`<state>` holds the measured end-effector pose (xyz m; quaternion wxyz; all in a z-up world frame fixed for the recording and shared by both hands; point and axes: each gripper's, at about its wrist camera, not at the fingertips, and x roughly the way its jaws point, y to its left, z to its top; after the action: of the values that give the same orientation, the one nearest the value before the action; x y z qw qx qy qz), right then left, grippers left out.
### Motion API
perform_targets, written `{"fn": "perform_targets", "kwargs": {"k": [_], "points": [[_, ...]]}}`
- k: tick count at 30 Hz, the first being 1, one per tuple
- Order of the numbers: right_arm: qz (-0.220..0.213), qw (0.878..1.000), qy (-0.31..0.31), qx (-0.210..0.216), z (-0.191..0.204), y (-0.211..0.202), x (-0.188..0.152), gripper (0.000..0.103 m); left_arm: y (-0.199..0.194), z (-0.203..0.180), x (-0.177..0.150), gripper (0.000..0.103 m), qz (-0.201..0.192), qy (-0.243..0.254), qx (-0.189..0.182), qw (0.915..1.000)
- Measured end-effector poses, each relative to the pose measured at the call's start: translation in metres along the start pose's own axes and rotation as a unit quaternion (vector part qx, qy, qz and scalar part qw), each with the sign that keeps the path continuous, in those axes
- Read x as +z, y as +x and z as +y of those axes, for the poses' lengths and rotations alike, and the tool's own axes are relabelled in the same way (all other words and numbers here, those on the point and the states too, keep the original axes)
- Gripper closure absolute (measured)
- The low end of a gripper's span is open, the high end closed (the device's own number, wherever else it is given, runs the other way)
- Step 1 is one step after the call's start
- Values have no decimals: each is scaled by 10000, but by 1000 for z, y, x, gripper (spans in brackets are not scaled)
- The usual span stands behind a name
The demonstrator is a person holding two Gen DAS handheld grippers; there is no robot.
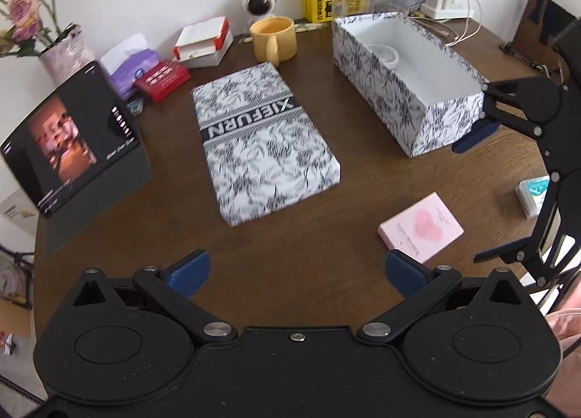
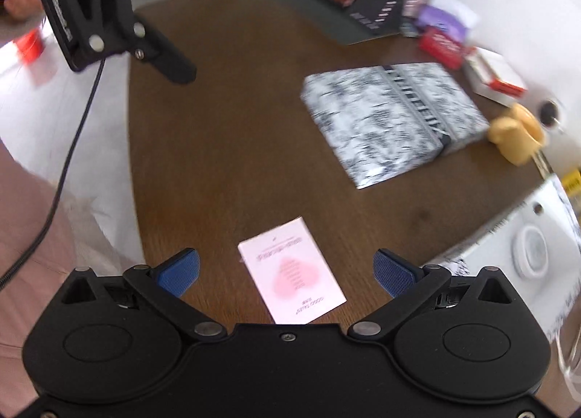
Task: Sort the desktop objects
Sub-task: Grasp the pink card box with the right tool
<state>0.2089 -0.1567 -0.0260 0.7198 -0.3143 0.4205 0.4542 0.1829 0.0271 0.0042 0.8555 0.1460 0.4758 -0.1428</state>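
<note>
Pink card box [image 2: 292,269] lies flat on the counter [image 2: 236,145] between my right claw's [image 2: 287,269] spread fingers; my left claw [image 1: 296,271] gapes empty. Thin edges could slip.

**Brown wooden desk, cluttered at rear**

Desk [image 1: 290,236] carried a patterned lid [image 1: 265,142] at centre, open patterned box [image 1: 410,80] beside it, pink card box [image 1: 421,231] nearer, yellow mug [image 1: 273,38], tablet [image 1: 69,138], tissue pack [image 1: 132,67] behind.
</note>
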Motion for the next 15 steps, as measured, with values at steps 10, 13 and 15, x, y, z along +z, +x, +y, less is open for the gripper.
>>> {"fn": "perform_targets", "kwargs": {"k": [10,13,15], "points": [[658,9892,-1270,333,3,51,-8,0,1,-38,-38,0,349,-243,231,9988],[849,9847,-1449,455,-1,68,-3,0,2,-43,-46,0,433,-350,279,9981],[970,9825,-1485,567,-4,80,0,0,2,-44,-50,0,472,-427,323,9975]]}}
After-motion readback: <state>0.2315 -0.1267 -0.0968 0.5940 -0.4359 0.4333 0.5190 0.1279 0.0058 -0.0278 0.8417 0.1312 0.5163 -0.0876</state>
